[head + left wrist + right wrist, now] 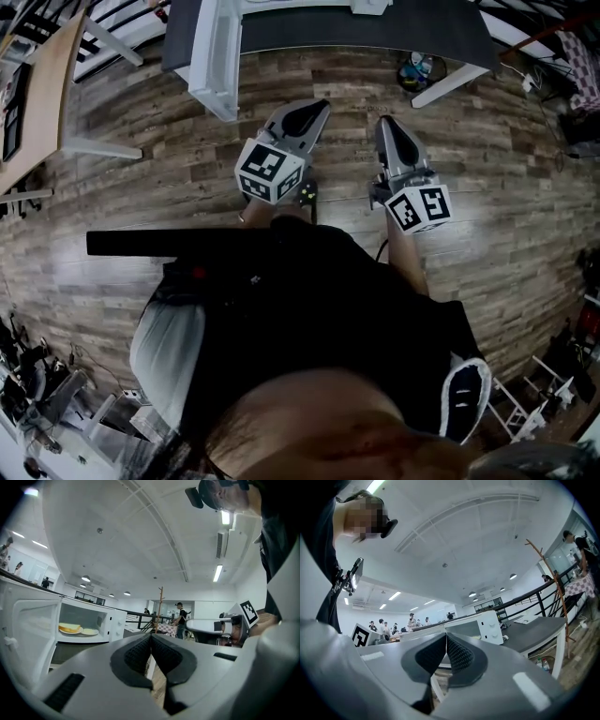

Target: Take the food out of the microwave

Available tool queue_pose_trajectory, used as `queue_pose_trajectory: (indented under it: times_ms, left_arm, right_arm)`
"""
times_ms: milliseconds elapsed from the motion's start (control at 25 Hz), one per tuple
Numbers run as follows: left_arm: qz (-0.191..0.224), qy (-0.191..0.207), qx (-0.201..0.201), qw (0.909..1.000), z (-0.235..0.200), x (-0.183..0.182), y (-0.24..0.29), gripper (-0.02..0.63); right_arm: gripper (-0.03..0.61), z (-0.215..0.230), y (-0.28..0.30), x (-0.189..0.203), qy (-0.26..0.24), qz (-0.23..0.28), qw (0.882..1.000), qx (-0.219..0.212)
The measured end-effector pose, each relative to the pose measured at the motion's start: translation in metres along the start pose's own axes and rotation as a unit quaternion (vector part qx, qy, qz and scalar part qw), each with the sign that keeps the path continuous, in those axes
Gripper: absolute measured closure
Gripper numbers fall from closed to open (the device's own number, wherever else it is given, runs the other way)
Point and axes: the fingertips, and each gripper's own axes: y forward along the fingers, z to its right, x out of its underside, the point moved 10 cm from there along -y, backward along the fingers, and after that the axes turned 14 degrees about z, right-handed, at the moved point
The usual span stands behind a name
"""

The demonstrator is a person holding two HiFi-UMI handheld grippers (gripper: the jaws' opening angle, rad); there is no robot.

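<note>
Looks like the approach step: standing short of the counter (375, 28), with the left gripper (314, 111) and right gripper (387, 127) held level, jaws together on nothing. Shows, in the left gripper view, the microwave (112, 620) with its door (28, 634) open and the food (69, 628), bread on a plate (70, 633), inside beside a second plate (89, 631). Next probably calls for closing in, parting one gripper's jaws, and reaching in level to catch the plate rim without tipping the bread.
</note>
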Motion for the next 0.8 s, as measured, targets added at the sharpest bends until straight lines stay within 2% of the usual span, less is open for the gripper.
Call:
queue_pose_trajectory:
  times_ms: [360, 800]
  left_arm:
    - [0.003, 0.002, 0.001, 1.0, -0.024, 0.004, 0.02, 0.607]
    - [0.006, 0.02, 0.01, 0.9997, -0.054, -0.007, 0.061, 0.606]
  right_arm:
    - [0.578, 0.015, 0.028, 0.001, -0.014, 0.0, 1.0, -0.006]
    - [0.578, 0.047, 0.067, 0.004, 0.034, 0.031, 0.999, -0.009]
